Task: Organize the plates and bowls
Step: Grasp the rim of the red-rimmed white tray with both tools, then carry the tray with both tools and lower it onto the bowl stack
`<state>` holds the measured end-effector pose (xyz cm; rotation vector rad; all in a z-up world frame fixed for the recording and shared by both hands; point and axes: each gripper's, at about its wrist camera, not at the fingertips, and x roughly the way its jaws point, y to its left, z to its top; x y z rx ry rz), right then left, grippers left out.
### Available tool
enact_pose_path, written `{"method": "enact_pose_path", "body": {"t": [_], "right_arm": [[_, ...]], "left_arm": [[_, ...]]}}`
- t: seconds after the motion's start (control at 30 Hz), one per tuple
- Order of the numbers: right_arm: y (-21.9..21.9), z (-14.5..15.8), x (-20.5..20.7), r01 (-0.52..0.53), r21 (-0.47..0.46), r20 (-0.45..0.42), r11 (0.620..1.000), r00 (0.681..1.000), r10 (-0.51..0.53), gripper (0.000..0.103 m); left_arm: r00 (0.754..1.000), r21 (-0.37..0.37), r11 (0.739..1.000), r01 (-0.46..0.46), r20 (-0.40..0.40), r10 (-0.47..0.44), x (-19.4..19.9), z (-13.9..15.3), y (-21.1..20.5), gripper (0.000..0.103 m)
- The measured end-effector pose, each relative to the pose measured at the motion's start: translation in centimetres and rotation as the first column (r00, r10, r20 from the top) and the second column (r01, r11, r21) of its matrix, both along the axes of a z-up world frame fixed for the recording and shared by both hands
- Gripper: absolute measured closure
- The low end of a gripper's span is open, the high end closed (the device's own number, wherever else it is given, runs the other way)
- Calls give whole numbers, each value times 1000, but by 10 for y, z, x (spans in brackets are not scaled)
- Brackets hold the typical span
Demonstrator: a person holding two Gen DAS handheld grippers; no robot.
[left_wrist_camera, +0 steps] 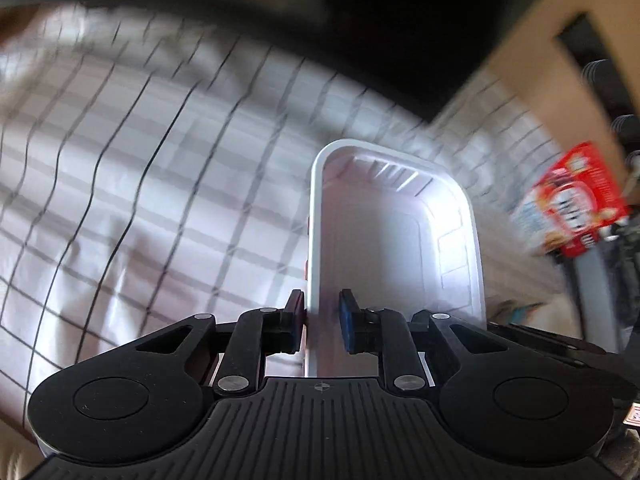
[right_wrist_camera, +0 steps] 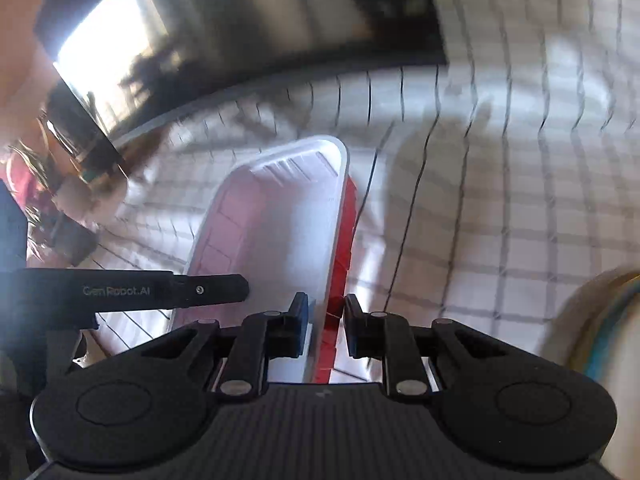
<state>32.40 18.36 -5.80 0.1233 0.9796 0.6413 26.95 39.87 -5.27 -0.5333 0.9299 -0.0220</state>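
A rectangular tray, white inside and red outside, shows in both views [left_wrist_camera: 392,240] [right_wrist_camera: 276,232]. My left gripper [left_wrist_camera: 323,320] is shut on its left rim wall, one pad on each side. My right gripper [right_wrist_camera: 326,322] is shut on its right rim wall, with the red outer side against the right pad. The tray is held above a checked tablecloth [left_wrist_camera: 140,200] [right_wrist_camera: 500,220]. The left gripper's black body [right_wrist_camera: 120,292] shows at the left of the right wrist view. A round plate or bowl edge [right_wrist_camera: 600,320] with a blue band sits at the lower right, blurred.
A red snack box [left_wrist_camera: 576,200] stands at the right of the table. A tan cardboard box [left_wrist_camera: 560,72] lies behind it. A dark shiny panel [right_wrist_camera: 200,40] stands at the table's far edge. Both views are motion-blurred.
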Motion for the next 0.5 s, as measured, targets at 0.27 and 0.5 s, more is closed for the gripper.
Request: {"method": "enact_pose_path", "body": {"t": [0.27, 0.5], "right_arm": [[-108, 85, -15, 65, 60, 110, 996, 991, -71, 83], [-204, 109, -38, 170, 67, 145, 983, 973, -178, 83]], "left_arm": [[986, -67, 989, 128, 112, -120, -8, 85, -85, 83], [951, -57, 957, 285, 142, -275, 1, 111, -176, 83]]}}
